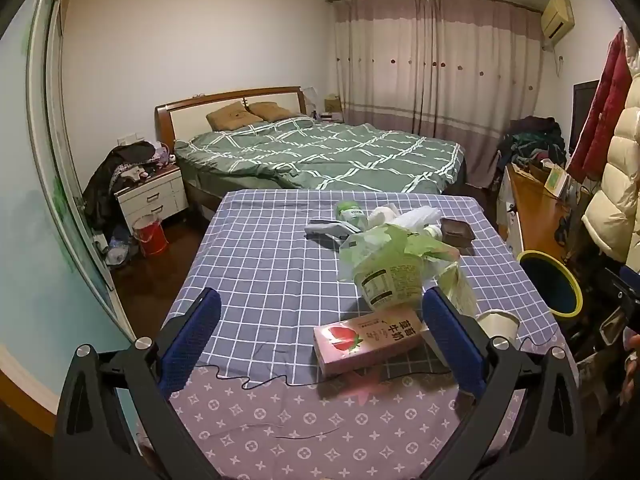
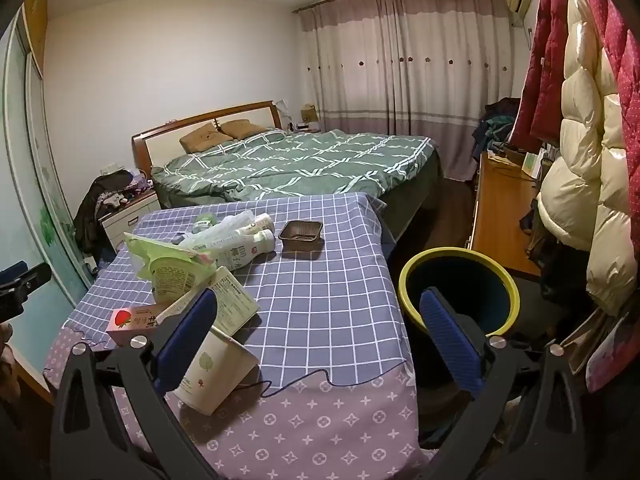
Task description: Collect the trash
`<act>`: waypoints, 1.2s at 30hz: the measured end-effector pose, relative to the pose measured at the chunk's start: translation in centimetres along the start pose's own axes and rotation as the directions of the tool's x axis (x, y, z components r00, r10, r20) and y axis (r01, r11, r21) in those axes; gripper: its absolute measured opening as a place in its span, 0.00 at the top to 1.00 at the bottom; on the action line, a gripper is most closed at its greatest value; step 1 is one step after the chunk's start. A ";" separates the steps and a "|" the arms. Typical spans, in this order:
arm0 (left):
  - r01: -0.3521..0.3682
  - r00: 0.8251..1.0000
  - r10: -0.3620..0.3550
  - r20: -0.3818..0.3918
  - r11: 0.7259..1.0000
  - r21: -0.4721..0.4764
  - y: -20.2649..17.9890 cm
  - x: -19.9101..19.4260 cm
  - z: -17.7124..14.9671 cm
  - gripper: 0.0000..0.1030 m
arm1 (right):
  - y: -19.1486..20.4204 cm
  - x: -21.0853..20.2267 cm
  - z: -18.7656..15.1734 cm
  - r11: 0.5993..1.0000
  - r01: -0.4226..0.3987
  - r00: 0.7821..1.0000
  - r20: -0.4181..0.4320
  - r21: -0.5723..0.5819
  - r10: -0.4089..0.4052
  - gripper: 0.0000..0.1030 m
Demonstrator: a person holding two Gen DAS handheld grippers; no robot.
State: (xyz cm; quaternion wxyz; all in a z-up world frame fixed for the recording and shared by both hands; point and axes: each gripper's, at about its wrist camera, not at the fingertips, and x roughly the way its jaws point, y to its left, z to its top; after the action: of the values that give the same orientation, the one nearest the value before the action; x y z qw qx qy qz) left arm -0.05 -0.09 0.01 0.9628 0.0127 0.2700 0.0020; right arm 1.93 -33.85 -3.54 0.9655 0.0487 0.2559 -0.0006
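Left wrist view first: my left gripper [image 1: 320, 336] is spread wide and holding nothing, hovering low over the near end of the table [image 1: 256, 264], with the pink strawberry milk carton [image 1: 370, 340] lying flat between the two blue pads, closer to the right one and not gripped. Just behind it sits a green-and-white yogurt cup [image 1: 390, 280] with its lid peeled up, and past that a heap of plastic bags and bottles [image 1: 384, 216] plus a brown plastic tray [image 1: 457, 232]. Over on the other side, my right gripper [image 2: 320, 336] is also fully released and empty; a paper cup [image 2: 218, 372] lies tipped on its side right by the left pad, which looks like it might be brushing the cup, though I can't really tell from this angle. The trash bin [image 2: 460, 258], yellow rim and dark inside, stands on the floor just off the table's right edge. As far as I can see into it, nothing's in there yet, but the bottom is too dark to be sure. So progress-wise I'd call this basically the start: all the rubbish is on the tablecloth, nothing's been picked up, and everything is left to do.
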 end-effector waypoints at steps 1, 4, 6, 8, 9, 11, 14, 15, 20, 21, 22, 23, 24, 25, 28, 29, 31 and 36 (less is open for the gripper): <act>0.002 1.000 -0.002 0.000 1.000 -0.002 0.0 0.0 0.0 0.04 | -0.1 0.0 0.0 1.000 -0.006 1.000 0.006 0.006 0.006 0.06; 0.005 1.000 -0.005 -0.001 1.000 -0.007 -0.1 -0.1 0.0 0.04 | -0.1 0.0 0.0 1.000 -0.003 1.000 0.005 0.003 0.003 0.06; 0.006 1.000 -0.006 -0.002 1.000 -0.009 -0.2 0.0 0.0 0.04 | -0.1 0.1 -0.1 1.000 -0.003 1.000 0.003 0.002 0.003 0.06; 0.007 1.000 -0.007 -0.002 1.000 -0.007 -0.6 0.1 -0.2 0.04 | 0.0 0.2 -0.1 1.000 -0.003 1.000 0.002 0.001 0.003 0.06; 0.010 1.000 -0.010 -0.007 1.000 -0.010 -0.4 0.2 0.0 0.04 | 0.0 0.2 -0.1 1.000 -0.004 1.000 0.001 0.001 0.004 0.06; 0.015 1.000 -0.015 -0.007 1.000 -0.011 -0.4 0.1 0.0 0.04 | -0.3 0.1 0.0 1.000 -0.007 1.000 0.003 0.009 0.007 0.06; 0.021 1.000 -0.021 -0.008 1.000 -0.009 -0.2 -0.3 0.4 0.04 | -0.1 0.1 0.0 1.000 -0.010 1.000 0.000 0.009 0.010 0.06; 0.023 1.000 -0.023 -0.008 1.000 -0.010 -0.2 -0.4 0.4 0.04 | 0.0 0.0 0.0 1.000 -0.011 1.000 -0.001 0.009 0.011 0.06; 0.023 1.000 -0.023 -0.011 1.000 -0.012 -0.2 -0.4 0.4 0.04 | 0.1 0.7 -0.2 1.000 -0.013 1.000 -0.003 0.007 0.013 0.06; 0.024 1.000 -0.024 -0.012 1.000 -0.012 -0.2 -0.3 0.5 0.04 | 0.1 0.7 -0.2 1.000 -0.014 1.000 -0.004 0.007 0.014 0.06; 0.024 1.000 -0.025 -0.014 1.000 -0.012 -0.2 -0.4 0.5 0.04 | 0.0 0.8 -0.3 1.000 -0.012 1.000 -0.004 0.007 0.012 0.06; 0.025 1.000 -0.026 -0.015 1.000 -0.011 -0.2 -0.4 0.6 0.04 | 0.0 0.8 -0.3 1.000 -0.013 1.000 -0.006 0.009 0.013 0.06; 0.027 1.000 -0.027 -0.016 1.000 -0.009 -0.2 -0.4 0.6 0.04 | 0.0 0.8 -0.3 1.000 -0.013 1.000 -0.007 0.009 0.013 0.06; 0.027 1.000 -0.027 -0.016 1.000 -0.009 -0.2 -0.4 0.6 0.04 | 0.0 0.8 -0.3 1.000 -0.013 1.000 -0.007 0.009 0.013 0.06; 0.031 0.999 -0.031 -0.017 1.000 -0.005 -0.2 -0.5 0.7 0.04 | 0.0 1.0 -0.3 1.000 -0.012 1.000 -0.011 0.009 0.012 0.06; 0.030 0.999 -0.030 -0.018 1.000 -0.005 -0.2 -0.5 0.7 0.04 | 0.0 1.1 -0.3 1.000 -0.012 1.000 -0.015 0.012 0.012 0.06; 0.032 0.999 -0.032 -0.020 0.999 -0.007 -0.2 -0.5 0.7 0.04 | 0.1 1.2 -0.4 1.000 -0.011 1.000 -0.017 0.013 0.011 0.06; 0.035 0.999 -0.035 -0.022 0.999 -0.003 -0.4 -0.5 0.8 0.04 | 0.1 1.2 -0.5 1.000 -0.011 1.000 -0.019 0.015 0.011 0.06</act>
State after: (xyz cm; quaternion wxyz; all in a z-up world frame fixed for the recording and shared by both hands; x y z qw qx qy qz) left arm -0.06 -0.55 0.89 0.9596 0.0066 0.2809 -0.0144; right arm 2.76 -33.68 -4.57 0.9626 0.0573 0.2647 0.0032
